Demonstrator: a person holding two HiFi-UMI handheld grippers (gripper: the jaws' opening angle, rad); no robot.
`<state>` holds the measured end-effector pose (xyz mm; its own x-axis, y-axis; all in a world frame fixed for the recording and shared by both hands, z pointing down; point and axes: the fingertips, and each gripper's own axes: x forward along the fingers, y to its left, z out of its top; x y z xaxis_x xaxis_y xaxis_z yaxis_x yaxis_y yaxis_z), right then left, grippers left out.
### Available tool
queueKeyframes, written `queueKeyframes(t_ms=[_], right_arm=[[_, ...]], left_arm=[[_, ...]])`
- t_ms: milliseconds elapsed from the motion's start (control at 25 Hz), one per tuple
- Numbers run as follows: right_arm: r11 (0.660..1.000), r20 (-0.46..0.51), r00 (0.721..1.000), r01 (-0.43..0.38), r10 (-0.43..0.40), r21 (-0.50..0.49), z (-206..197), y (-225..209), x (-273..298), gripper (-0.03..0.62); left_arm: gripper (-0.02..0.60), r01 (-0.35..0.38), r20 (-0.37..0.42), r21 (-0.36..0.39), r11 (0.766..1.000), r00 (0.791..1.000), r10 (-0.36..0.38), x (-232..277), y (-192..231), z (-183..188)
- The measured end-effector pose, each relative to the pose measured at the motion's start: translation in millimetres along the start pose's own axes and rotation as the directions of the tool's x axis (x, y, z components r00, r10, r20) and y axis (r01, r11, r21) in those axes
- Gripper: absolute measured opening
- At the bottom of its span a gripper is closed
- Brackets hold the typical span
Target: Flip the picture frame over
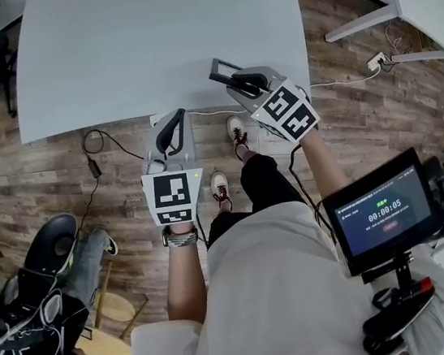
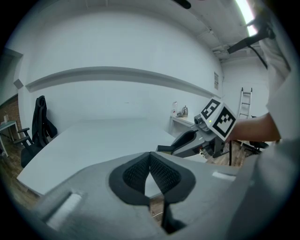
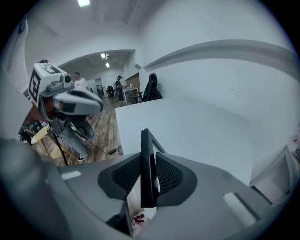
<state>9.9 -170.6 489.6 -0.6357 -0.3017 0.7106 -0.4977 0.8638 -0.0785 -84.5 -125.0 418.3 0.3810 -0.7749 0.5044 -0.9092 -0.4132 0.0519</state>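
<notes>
The picture frame point(image 3: 146, 159) is in my right tool point(image 1: 235, 80), not on the counter point(image 1: 154, 43). The two pads press on its black rim from both sides, so this tool stands half closed, holding the frame by one edge.

In the right gripper view I see the frame edge-on: a thin black bar that stands upright between the pads and runs forward, away from me, along the line of the tool. So its long axis points out over the counter. In the head view the frame sticks out from the tip of the tool toward the upper left, above the near edge of the white counter. I judge it is lifted and not touching the surface, but I cannot be sure.

My left tool point(image 1: 175, 122) is lower in the head view, nearer to my body and to the left of the frame, apart from it. Its pads meet at the tips and nothing is between them. The right hand is therefore the one that carries the flip. I think the coming move depends on rolling this wrist and lowering the frame onto the counter just ahead.

The frame looks slim, dark and stiff, with a narrow rim. A thinner black line shows just behind it, maybe its far side or a stand. Which face is the front, I cannot tell.
</notes>
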Motion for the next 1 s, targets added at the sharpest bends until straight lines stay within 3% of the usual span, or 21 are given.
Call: queueKeyframes(t_ms=[240, 560, 800, 1000], right_arm=[[0.976, 0.068, 0.997, -0.047, 0.034, 0.212, 10, -15, -6, 0.097], [0.891, 0.191, 0.978, -0.161, 0.086, 0.425, 17, -23, -13, 0.089], [0.839, 0.244, 0.967, -0.196, 0.079, 0.508, 8, -24, -15, 0.087], [0.835, 0.263, 0.963, -0.194, 0.061, 0.515, 5, -33, -18, 0.084]], left_arm=[[0.005, 0.004, 0.015, -0.009, 1.0, 1.0, -0.004, 3, 3, 5], [0.005, 0.023, 0.019, -0.01, 1.0, 1.0, -0.023, 11, 4, 6], [0.005, 0.037, 0.008, -0.007, 0.999, 0.999, -0.037, 14, 0, 3], [0.005, 0.049, -0.005, -0.005, 0.999, 0.999, -0.049, 15, -2, 0]])
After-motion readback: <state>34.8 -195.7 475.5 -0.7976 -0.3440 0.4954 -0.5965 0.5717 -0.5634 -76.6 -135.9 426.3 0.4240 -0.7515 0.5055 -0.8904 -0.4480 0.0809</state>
